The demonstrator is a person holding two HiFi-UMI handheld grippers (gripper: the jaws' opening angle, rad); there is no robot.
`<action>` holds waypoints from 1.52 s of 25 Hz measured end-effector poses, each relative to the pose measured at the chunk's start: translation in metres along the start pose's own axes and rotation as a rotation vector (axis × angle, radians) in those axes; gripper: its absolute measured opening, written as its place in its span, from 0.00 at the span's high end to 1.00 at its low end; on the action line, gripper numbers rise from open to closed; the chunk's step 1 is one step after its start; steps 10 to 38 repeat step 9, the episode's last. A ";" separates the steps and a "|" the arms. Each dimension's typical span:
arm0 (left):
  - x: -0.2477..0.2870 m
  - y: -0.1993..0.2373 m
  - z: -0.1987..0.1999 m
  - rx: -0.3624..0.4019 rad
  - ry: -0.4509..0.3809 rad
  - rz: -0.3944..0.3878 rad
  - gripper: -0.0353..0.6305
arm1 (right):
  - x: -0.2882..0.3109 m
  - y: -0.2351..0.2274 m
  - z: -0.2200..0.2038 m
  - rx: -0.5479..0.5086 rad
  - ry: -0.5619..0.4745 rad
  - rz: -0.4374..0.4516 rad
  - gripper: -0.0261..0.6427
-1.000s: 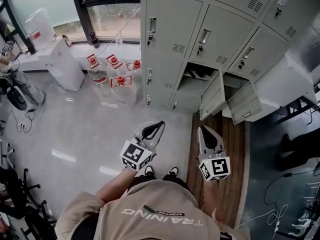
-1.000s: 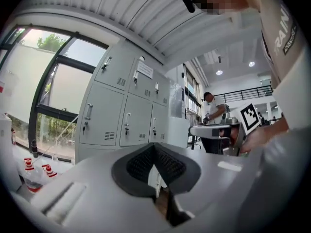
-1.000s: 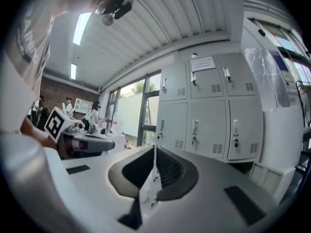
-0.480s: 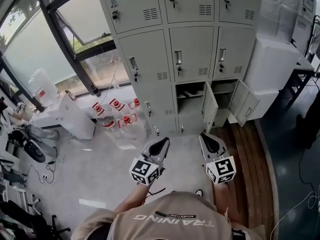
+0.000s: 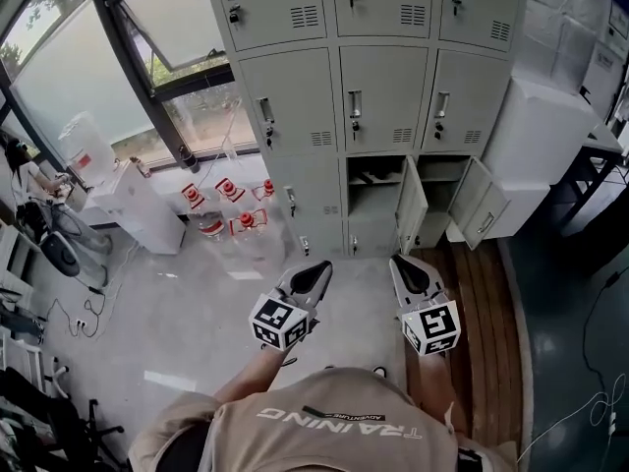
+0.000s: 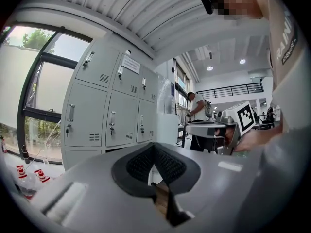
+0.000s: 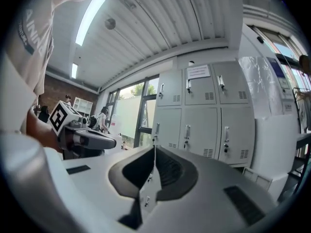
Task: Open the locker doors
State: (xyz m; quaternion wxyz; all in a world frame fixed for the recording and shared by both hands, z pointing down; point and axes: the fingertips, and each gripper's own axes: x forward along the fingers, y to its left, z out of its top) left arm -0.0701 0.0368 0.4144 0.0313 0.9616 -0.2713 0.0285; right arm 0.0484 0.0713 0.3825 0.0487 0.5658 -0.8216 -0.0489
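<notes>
The grey lockers [image 5: 383, 96] stand ahead of me in the head view. In the bottom row the middle door [image 5: 411, 206] and the right door [image 5: 479, 211] hang open, and the bottom left door [image 5: 303, 209] is closed, like the rows above. My left gripper [image 5: 318, 266] and right gripper [image 5: 398, 261] hover side by side over the floor, well short of the lockers. Both are shut with nothing between the jaws. The left gripper view shows its shut tips [image 6: 154, 147] before the lockers [image 6: 112, 115]. The right gripper [image 7: 154, 149] points toward the lockers [image 7: 204, 125] too.
Several red-capped water bottles [image 5: 231, 209] and a white box [image 5: 133, 209] stand by the window at left. A white wrapped cabinet [image 5: 539, 136] adjoins the lockers on the right. A wooden floor strip [image 5: 482, 332] runs below the open doors. A person [image 5: 25, 180] sits far left.
The head view has swung upright and pulled back, so more locker rows show. Both grippers stay shut, low in front of me. The locker doors have not moved.
</notes>
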 end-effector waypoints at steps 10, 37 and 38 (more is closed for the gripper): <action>0.002 0.000 0.015 0.020 -0.023 -0.003 0.94 | 0.015 0.014 0.007 0.025 -0.023 0.056 0.94; 0.002 0.000 0.015 0.020 -0.023 -0.003 0.94 | 0.015 0.014 0.007 0.025 -0.023 0.056 0.94; 0.002 0.000 0.015 0.020 -0.023 -0.003 0.94 | 0.015 0.014 0.007 0.025 -0.023 0.056 0.94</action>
